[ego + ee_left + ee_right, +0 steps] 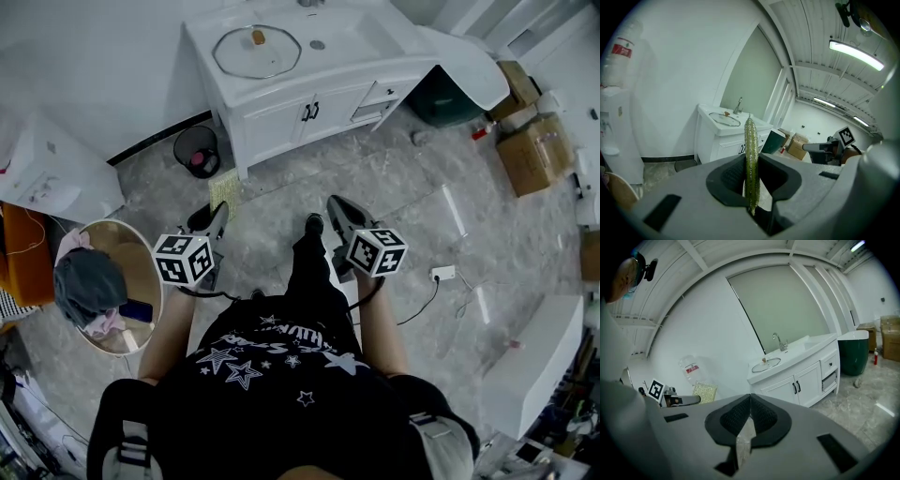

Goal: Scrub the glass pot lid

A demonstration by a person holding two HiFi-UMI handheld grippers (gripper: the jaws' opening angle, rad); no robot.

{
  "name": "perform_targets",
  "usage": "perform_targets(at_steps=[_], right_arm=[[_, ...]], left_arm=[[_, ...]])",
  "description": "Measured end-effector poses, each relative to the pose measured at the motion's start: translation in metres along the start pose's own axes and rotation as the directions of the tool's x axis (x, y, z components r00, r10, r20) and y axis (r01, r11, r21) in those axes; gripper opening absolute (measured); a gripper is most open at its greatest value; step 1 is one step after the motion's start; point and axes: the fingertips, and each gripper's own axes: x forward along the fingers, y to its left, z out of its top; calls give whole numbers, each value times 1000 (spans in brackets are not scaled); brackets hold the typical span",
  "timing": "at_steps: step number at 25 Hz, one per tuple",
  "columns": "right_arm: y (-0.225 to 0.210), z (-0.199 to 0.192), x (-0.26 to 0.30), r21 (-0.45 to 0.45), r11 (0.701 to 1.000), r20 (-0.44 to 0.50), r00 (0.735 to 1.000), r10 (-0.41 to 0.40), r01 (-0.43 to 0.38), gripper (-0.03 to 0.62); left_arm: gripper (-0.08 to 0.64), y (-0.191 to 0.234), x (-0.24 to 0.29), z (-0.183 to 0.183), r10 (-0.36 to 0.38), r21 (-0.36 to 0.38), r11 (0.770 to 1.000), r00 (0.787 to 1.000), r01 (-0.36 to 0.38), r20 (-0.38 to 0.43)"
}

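Closest to us, our left gripper [751,165] is clamped on a thin green-gold scrub pad [751,140]. The pad stands upright and edge-on between the jaws and rises above their tips. Our right gripper [750,401] has its jaws pressed together with nothing between them. Both grippers point forward and slightly down over the grey marbled floor [403,206], apart from each other, one on each side of our legs. Further ahead, a black waste bin [197,150] stands on the floor just beside the left corner of a white vanity cabinet [277,122]. The glass pot lid [256,50] lies flat on the vanity's countertop, knob up, to the left of the sink basin [356,37] and well apart from both grippers. A dark green bin [441,98] stands by the vanity's right end, and cardboard boxes [534,150] lie beyond it to the right.
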Motion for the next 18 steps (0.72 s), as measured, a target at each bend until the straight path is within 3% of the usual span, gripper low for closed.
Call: perform_targets(at_steps=[9,13,18], right_arm=[[-97,77,106,-5,996,-37,995,91,-91,9],[-135,122,154,-13,988,-74,986,151,-152,9],[-188,166,209,11,979,-115,972,204,-204,9]], left_arm=[[74,36,99,64,145,-19,989,989,-144,22],[74,45,146,104,212,-25,977,977,-211,37],[74,56,205,146,294,-82,954,954,-289,53]])
